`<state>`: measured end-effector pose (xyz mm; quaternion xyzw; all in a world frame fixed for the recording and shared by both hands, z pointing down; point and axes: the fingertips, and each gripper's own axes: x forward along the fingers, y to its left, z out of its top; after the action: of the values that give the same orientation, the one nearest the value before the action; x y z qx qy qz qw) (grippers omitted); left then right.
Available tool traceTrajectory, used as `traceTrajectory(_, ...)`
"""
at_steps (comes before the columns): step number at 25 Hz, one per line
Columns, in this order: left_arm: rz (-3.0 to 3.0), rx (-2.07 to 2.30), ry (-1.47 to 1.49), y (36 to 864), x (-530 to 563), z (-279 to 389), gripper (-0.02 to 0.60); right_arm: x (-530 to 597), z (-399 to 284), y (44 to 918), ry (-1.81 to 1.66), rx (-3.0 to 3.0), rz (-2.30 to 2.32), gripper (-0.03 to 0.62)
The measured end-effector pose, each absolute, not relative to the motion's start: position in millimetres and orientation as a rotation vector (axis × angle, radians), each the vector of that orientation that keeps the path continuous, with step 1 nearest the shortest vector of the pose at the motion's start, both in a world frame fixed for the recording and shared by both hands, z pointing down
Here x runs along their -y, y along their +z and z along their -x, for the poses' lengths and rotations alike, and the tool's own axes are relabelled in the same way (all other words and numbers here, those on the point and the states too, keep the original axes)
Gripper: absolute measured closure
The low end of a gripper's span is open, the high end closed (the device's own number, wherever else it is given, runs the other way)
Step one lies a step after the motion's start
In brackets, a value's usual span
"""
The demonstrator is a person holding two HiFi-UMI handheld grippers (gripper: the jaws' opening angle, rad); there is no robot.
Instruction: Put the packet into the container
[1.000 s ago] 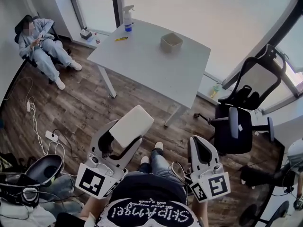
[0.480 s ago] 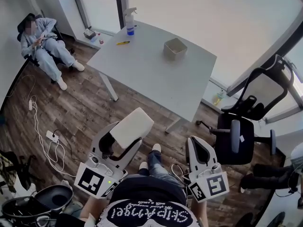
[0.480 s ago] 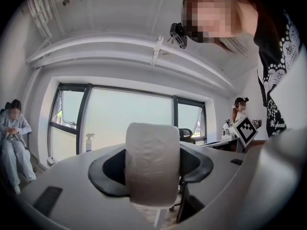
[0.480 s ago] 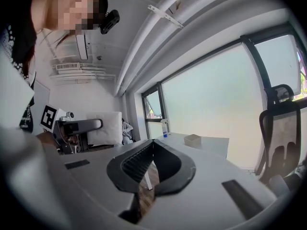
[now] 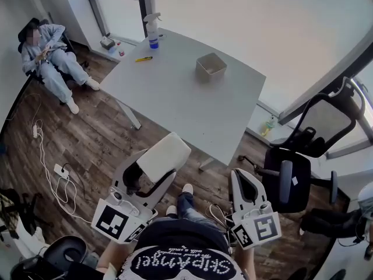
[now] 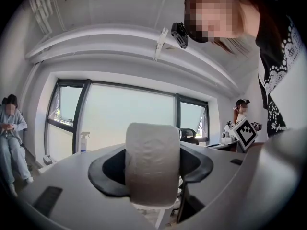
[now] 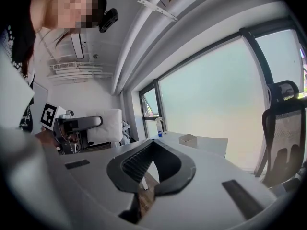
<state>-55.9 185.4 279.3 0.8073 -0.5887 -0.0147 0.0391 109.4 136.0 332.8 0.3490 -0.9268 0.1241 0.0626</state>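
Note:
My left gripper (image 5: 156, 169) is shut on a white packet (image 5: 164, 156), held up in front of my body above the wooden floor. In the left gripper view the packet (image 6: 152, 163) fills the gap between the black pads. My right gripper (image 5: 247, 186) is shut and holds nothing; its pads meet in the right gripper view (image 7: 152, 163). The container (image 5: 210, 66), a small open beige box, stands on the grey table (image 5: 180, 92) ahead of me, toward its far right side. It also appears small in the right gripper view (image 7: 188, 140).
A spray bottle (image 5: 152, 30) and a yellow pen (image 5: 143, 59) lie at the table's far left corner. A black office chair (image 5: 297, 156) stands to the right of the table. A person sits on a chair (image 5: 51, 60) at the far left. Cables and a power strip (image 5: 61, 171) lie on the floor.
The view has shifted a little, so the table and container sit slightly lower and more central. Both grippers stay as they were, the packet still held in the left one.

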Motion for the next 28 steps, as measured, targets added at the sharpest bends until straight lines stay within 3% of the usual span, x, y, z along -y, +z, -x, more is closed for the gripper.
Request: traceTrajectory(28,-2.478,1.819,-0.081,279,-122,58,0.304,-65,-97,347,0.400,2.716,-0.991,0.582)
